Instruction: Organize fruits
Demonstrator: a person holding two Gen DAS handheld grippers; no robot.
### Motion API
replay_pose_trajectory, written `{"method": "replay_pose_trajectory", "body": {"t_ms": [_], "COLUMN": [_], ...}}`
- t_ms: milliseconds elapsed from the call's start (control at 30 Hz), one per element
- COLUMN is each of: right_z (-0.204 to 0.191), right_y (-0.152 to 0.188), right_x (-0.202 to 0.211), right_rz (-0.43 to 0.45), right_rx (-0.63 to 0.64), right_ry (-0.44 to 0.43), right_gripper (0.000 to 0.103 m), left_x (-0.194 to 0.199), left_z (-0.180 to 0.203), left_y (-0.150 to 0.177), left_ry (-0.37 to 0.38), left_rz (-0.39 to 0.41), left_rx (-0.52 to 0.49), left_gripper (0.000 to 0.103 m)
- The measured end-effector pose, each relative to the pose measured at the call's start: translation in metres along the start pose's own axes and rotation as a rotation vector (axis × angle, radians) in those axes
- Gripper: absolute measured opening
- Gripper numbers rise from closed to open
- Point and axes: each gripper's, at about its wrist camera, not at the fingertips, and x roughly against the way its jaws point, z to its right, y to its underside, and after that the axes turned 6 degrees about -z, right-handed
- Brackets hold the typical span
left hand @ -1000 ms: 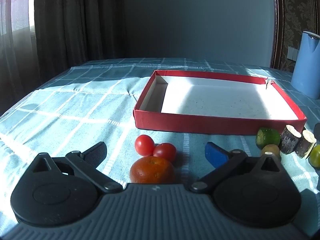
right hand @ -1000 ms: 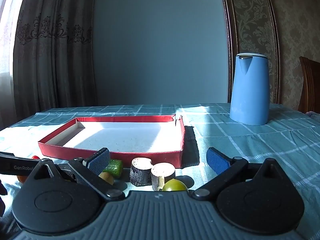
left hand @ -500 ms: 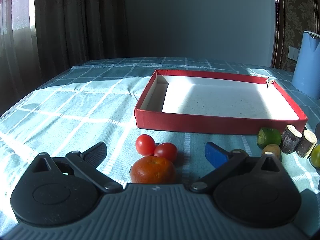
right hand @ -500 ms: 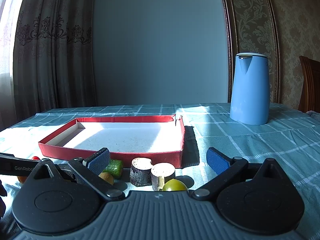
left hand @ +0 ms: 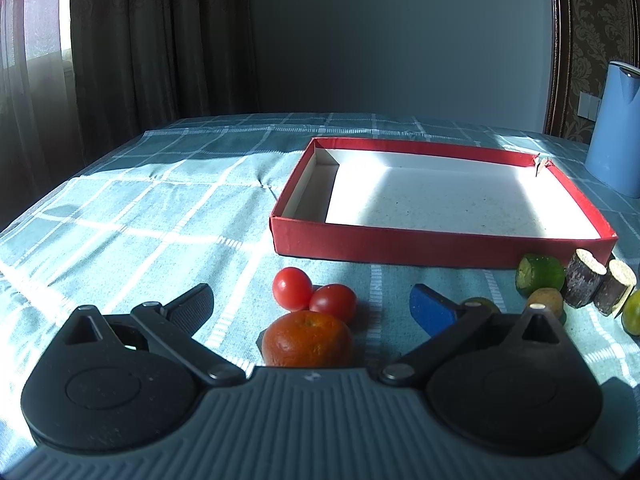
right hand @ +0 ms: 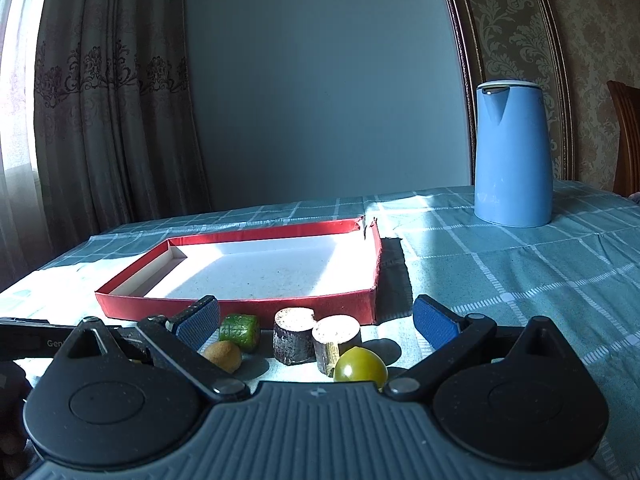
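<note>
An empty red box (left hand: 440,242) with a white floor lies on the checked tablecloth; it also shows in the right wrist view (right hand: 240,306). My left gripper (left hand: 312,306) is open, with an orange (left hand: 308,340) and two red tomatoes (left hand: 292,288) (left hand: 333,302) between its fingers on the cloth. My right gripper (right hand: 316,320) is open over a green cucumber piece (right hand: 239,330), a brown kiwi (right hand: 223,355), two dark cut stalk pieces (right hand: 293,340) (right hand: 335,342) and a yellow-green fruit (right hand: 360,365).
A blue kettle (right hand: 513,154) stands at the back right of the table. Curtains hang at the left and a wooden chair (right hand: 626,136) stands at the far right. The same fruit pile shows at the right edge of the left wrist view (left hand: 540,274).
Both grippers have risen slightly and tilted, so the box and fruits sit a little lower in view. Nothing on the table has moved.
</note>
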Motion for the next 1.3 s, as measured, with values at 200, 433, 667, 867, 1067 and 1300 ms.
{"method": "replay_pose_trajectory", "body": {"t_ms": [200, 433, 667, 867, 1067, 1300], "right_z": [0.013, 0.025, 0.023, 0.027, 0.024, 0.023], "right_y": [0.003, 0.004, 0.000, -0.003, -0.004, -0.007], "right_x": [0.004, 0.008, 0.008, 0.003, 0.001, 0.000], "right_rz": [-0.083, -0.109, -0.097, -0.104, -0.107, -0.104], "right_rx": [0.035, 0.051, 0.157, 0.159, 0.170, 0.183], "right_ry": [0.028, -0.014, -0.039, -0.049, -0.053, -0.059], "right_gripper": [0.103, 0.103, 0.103, 0.101, 0.100, 0.100], "left_x": [0.000, 0.000, -0.001, -0.001, -0.001, -0.001], "left_z": [0.000, 0.000, 0.001, 0.001, 0.001, 0.001], "left_y": [0.001, 0.001, 0.001, 0.002, 0.002, 0.002], "left_ry": [0.002, 0.002, 0.001, 0.001, 0.001, 0.000], "left_rz": [-0.002, -0.005, -0.007, -0.010, -0.008, -0.009], "left_rx": [0.003, 0.004, 0.004, 0.004, 0.004, 0.005], "left_gripper": [0.103, 0.103, 0.103, 0.103, 0.103, 0.103]}}
